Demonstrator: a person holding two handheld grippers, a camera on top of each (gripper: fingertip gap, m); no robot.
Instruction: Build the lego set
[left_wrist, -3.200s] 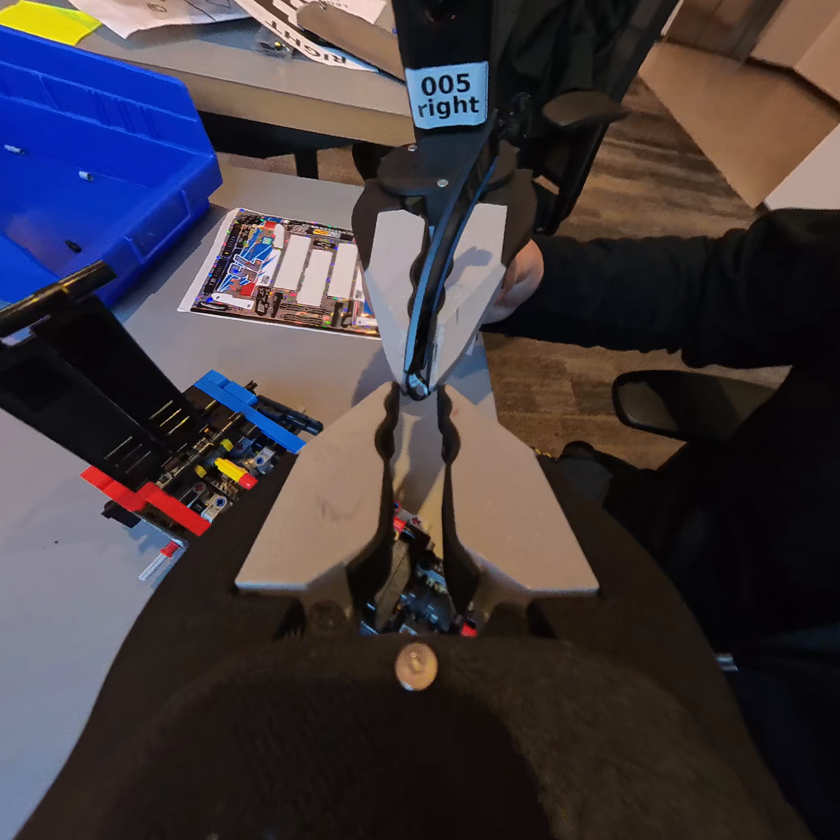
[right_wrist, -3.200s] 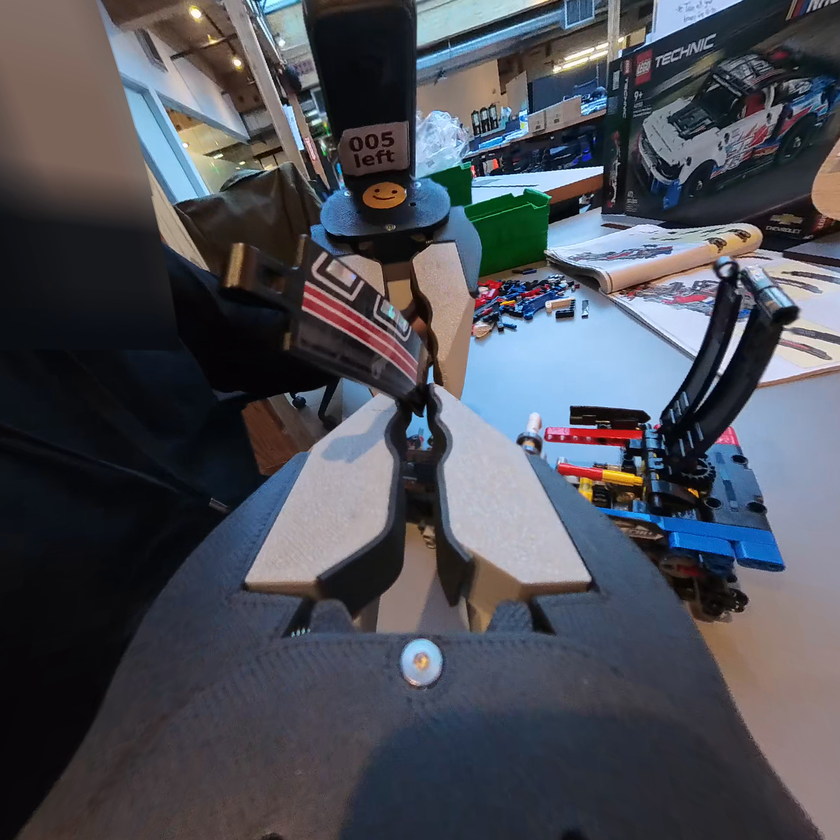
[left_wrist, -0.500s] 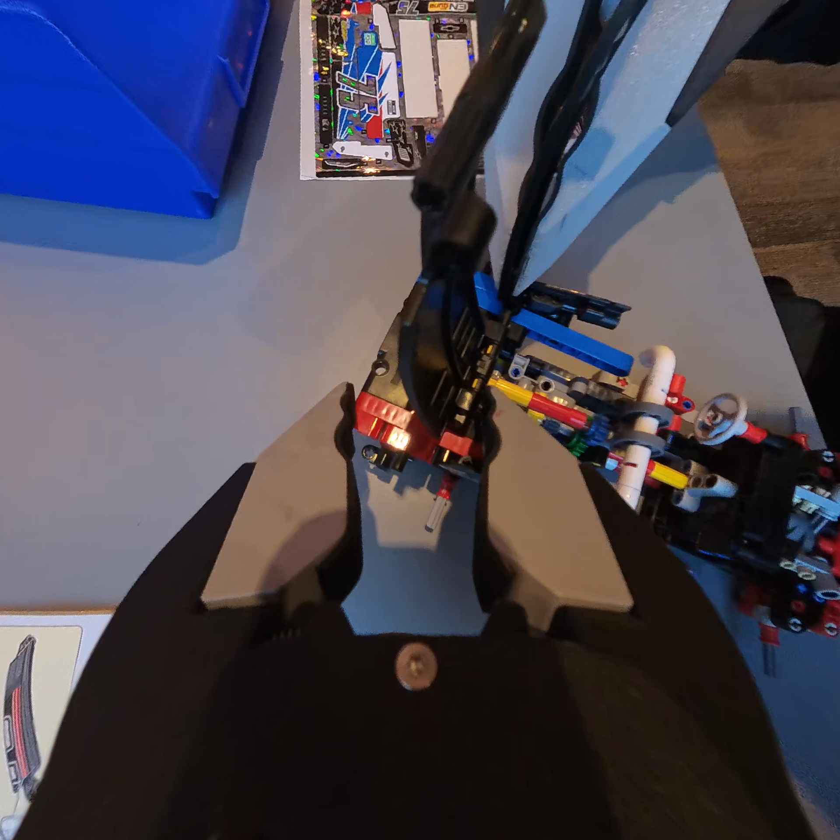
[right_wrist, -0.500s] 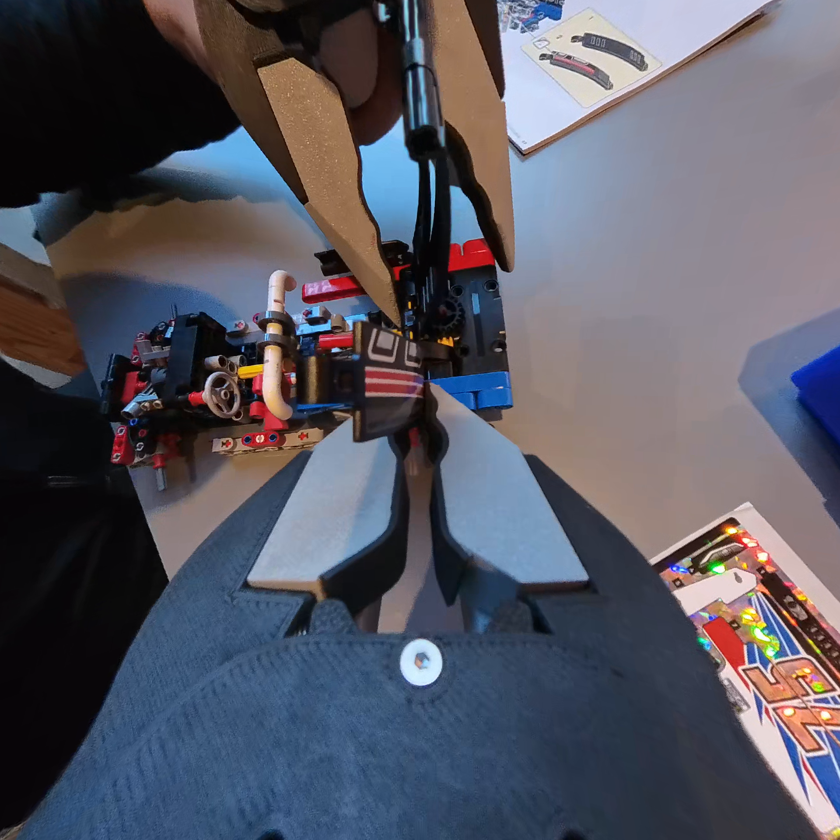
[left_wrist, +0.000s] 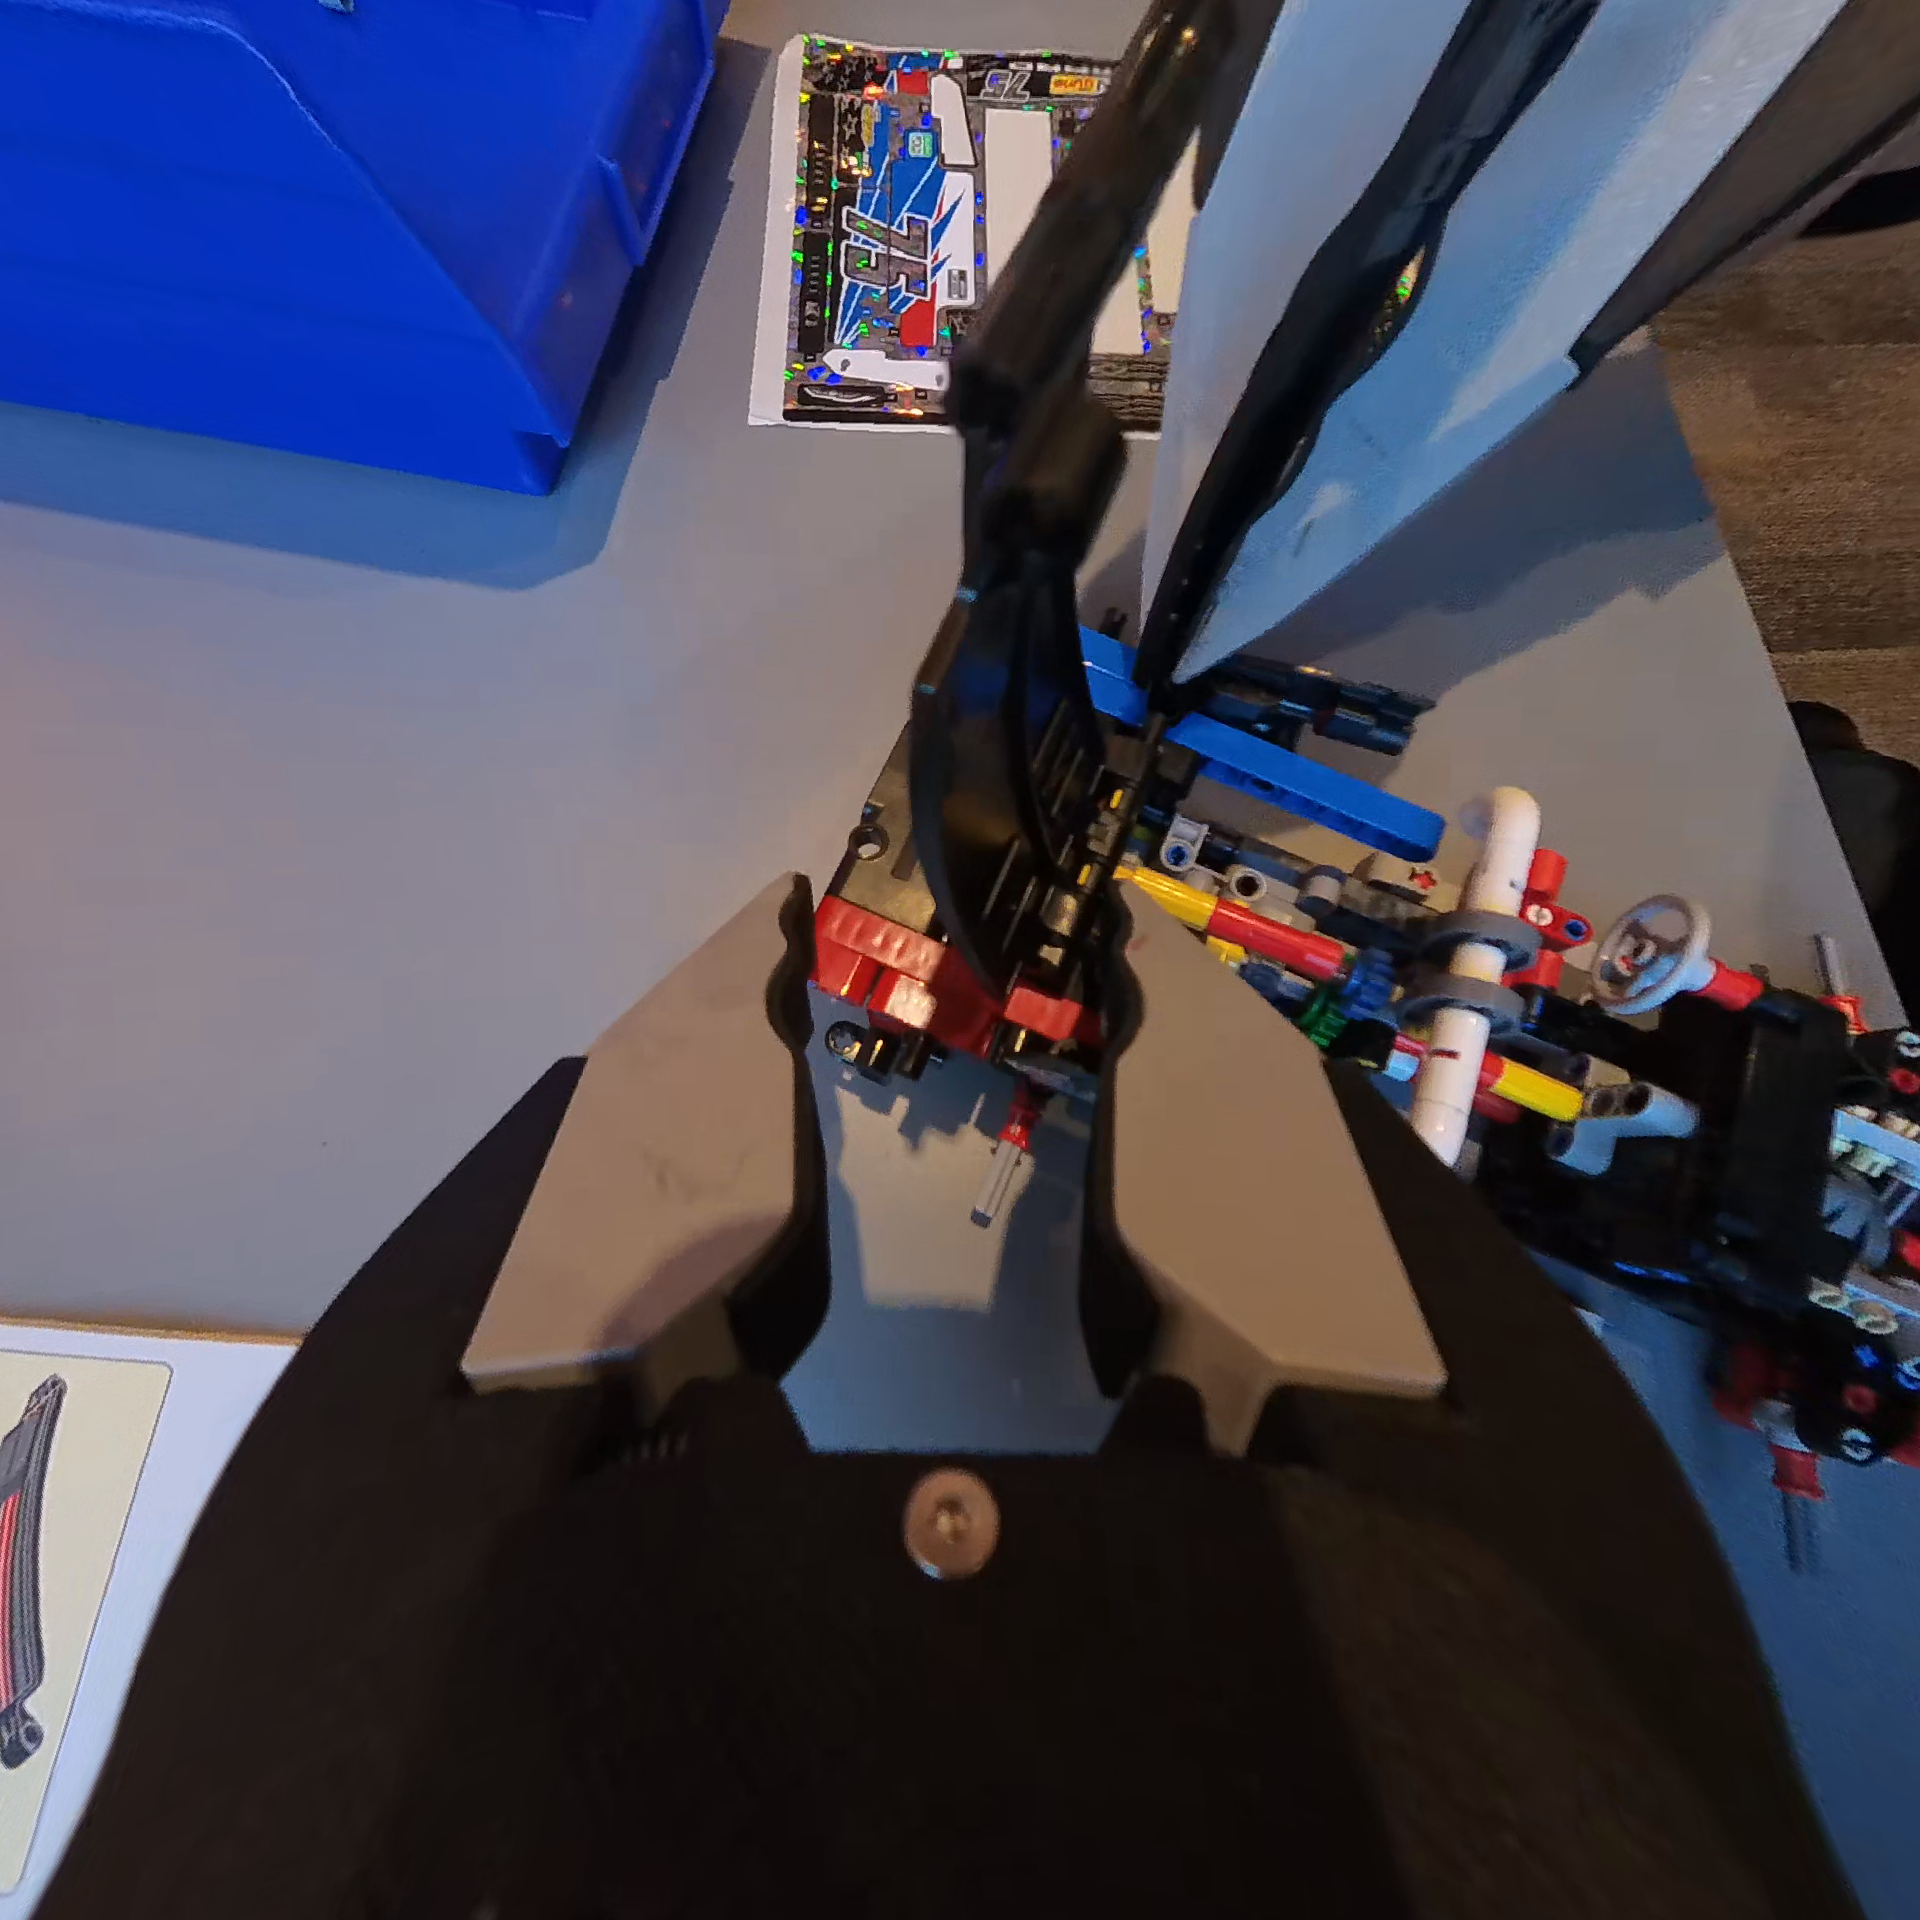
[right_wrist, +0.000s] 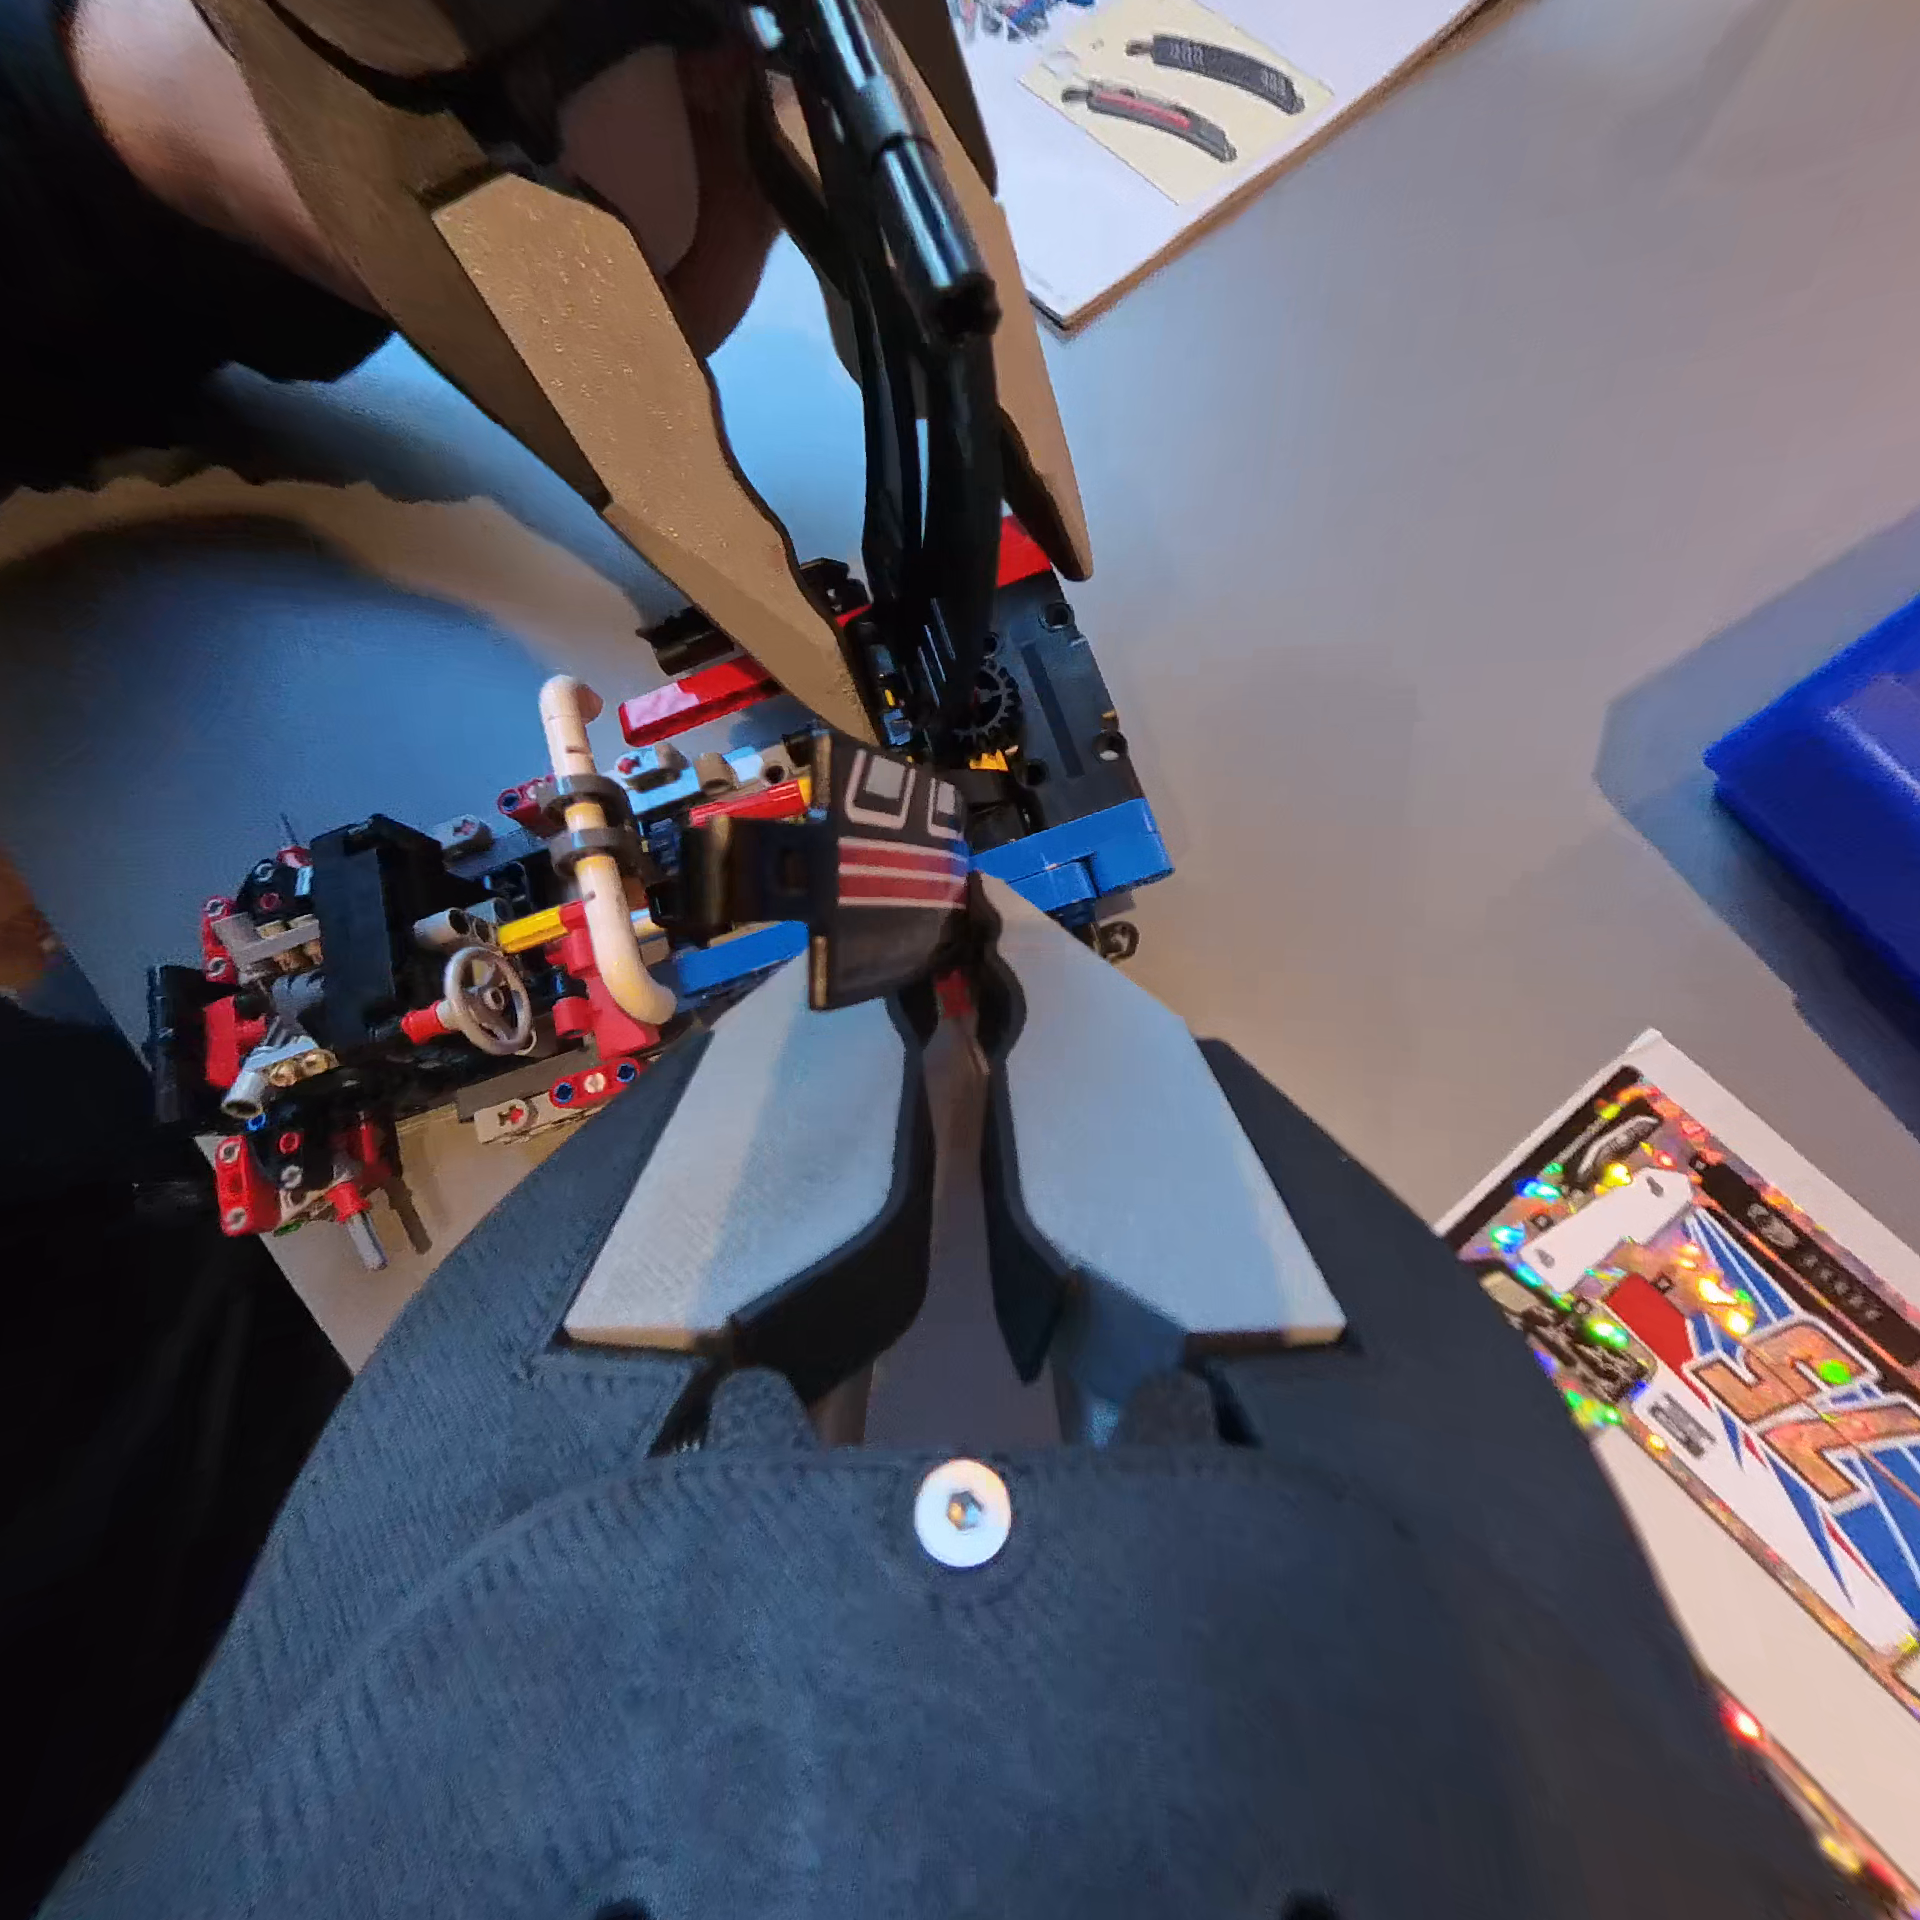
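The right gripper (right_wrist: 971, 914), nearly closed, pinches a striped black panel (right_wrist: 888, 883) just beside the chassis (right_wrist: 436, 987) on the table (left_wrist: 312, 883); the left gripper (left_wrist: 961, 956), jaws apart, straddles the chassis's red end, its black arches (left_wrist: 997, 810) rising between both

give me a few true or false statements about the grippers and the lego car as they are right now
1. The right gripper is shut on a black striped panel. True.
2. The left gripper is shut. False: its jaws stand apart, straddling the red end of the lego car.
3. The bin is green. False: it is blue.
4. A sticker sheet lies flat on the table. True.
5. The car's steering wheel is red. False: it is pale grey.
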